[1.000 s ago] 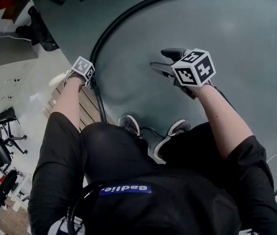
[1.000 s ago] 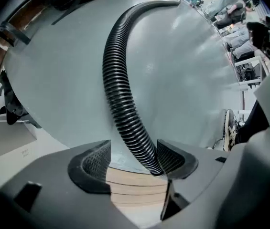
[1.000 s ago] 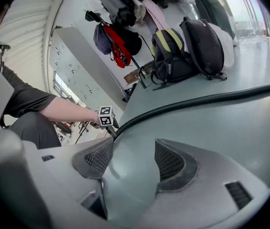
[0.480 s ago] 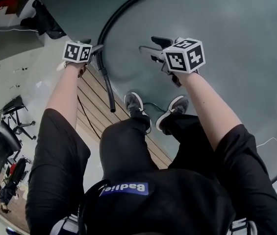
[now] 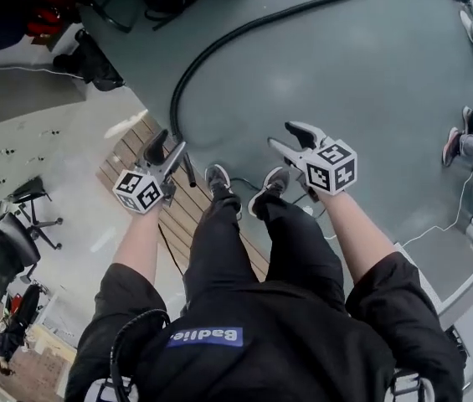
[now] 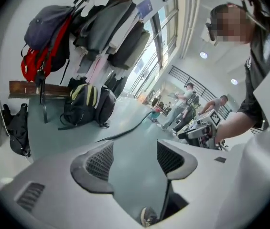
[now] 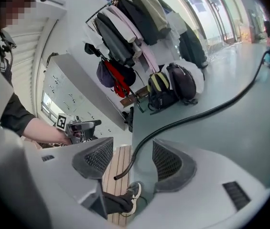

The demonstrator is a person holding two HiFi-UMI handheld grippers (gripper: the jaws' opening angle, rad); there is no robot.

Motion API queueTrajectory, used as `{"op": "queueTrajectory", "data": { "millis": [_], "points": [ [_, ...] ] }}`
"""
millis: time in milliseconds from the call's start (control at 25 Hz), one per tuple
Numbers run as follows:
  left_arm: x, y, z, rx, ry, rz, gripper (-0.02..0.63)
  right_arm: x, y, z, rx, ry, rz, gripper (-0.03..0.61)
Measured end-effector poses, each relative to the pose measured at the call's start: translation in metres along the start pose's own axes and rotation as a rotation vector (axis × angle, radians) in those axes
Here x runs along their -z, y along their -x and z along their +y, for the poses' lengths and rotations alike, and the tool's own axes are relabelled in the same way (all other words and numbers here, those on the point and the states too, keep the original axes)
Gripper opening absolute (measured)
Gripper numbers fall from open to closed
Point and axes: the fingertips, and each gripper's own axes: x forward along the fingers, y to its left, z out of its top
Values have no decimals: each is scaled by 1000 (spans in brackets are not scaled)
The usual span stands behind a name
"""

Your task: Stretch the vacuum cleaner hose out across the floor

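Left hand-held gripper [image 5: 167,147] and right hand-held gripper [image 5: 283,136] show spread and empty at the head view's middle. The black hose [image 5: 219,42] curves from the upper right down to the wooden strip [image 5: 127,153].

Left gripper view: jaws apart, the hose [image 6: 130,130] on the floor [image 6: 130,175] beyond.

Right gripper view: jaws apart, with the hose [image 7: 197,114] end on the floor showing between them, untouched.

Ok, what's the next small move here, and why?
Probably bring the left gripper down to the hose's free end at the wooden strip and close on it. It and the right gripper stand open and empty above the floor, while the hose lies curved, not stretched out.
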Motion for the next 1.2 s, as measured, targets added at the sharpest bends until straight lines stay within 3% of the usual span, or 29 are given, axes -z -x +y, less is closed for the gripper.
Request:
{"op": "queueTrajectory", "data": {
  "millis": [240,400,560,760,960,1080,1200],
  "points": [
    [-81,69,-152,94,-41,-31,265,-13,106,85,-44,-52,-25,258],
    [-142,106,-249,181,-75,-86,233,-47,166,161,-120,-32,-102,258],
    [-199,144,-333,281,-150,-147,149,-93,223,234,-215,37,-226,251],
    [-233,178,-431,465,-299,-168,34,-119,310,282,-208,118,-396,119],
    [-248,188,-497,596,-380,-153,8,-118,373,297,-174,69,-555,72],
    [-257,189,-520,626,-450,-159,8,-121,390,316,-160,116,-611,66],
    [-270,189,-532,630,-465,-175,8,-128,392,330,-140,196,-628,27]
  ]
}}
